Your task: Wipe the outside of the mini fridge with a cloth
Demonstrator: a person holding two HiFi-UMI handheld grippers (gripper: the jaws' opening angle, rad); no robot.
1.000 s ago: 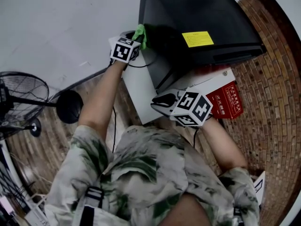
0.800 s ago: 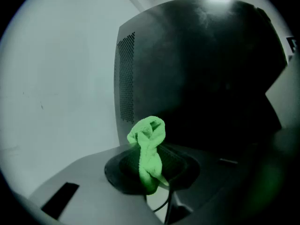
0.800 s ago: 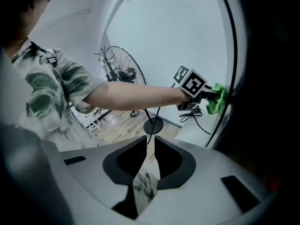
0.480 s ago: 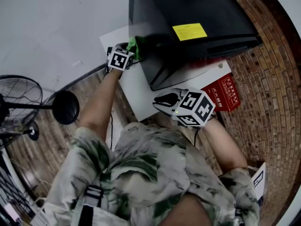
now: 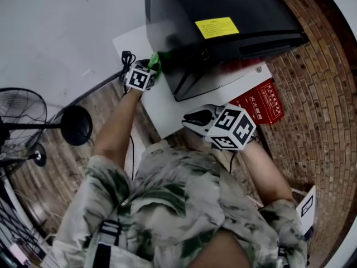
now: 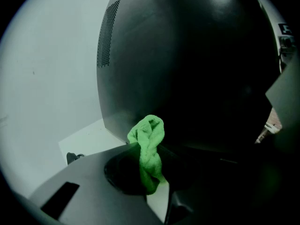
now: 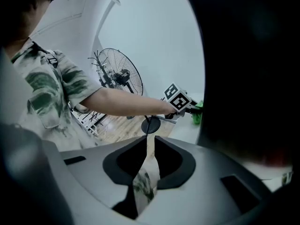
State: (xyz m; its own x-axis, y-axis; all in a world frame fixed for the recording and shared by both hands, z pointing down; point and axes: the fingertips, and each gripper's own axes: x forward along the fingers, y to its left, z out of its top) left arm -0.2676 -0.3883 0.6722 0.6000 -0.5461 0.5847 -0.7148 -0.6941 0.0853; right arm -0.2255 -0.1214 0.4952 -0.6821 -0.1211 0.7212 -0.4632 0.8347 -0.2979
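- The mini fridge (image 5: 245, 4) stands on a white worktop (image 5: 164, 110). Bare white strips of worktop show along its left side and in front of it.
- A white wall (image 5: 56, 27) lies to the left beyond the worktop's edge, so there is open room on that side. A standing fan (image 5: 19, 116) sits well apart, lower left.
- A red box (image 5: 262, 109) lies just beside the worktop's right front edge on the brick-patterned floor (image 5: 318, 138). That side is tighter.
- The fridge's top faces up towards the head camera, with a yellow label (image 5: 216, 27) on it.
- The left gripper (image 5: 148, 70) pinches the green cloth (image 5: 154, 66) between its jaws and presses it to the fridge's left wall, low down near the worktop.
- In the left gripper view the cloth is a bunched roll. Its long axis runs up out of the jaws towards the dark wall.
- The right gripper (image 5: 196, 118) hovers over the worktop's front edge, near the fridge's front corner. Its jaws stand a narrow slit apart with nothing in them.
- A second ago the cloth was at the fridge's top left corner; it has since come down the wall. The right gripper has hardly shifted.
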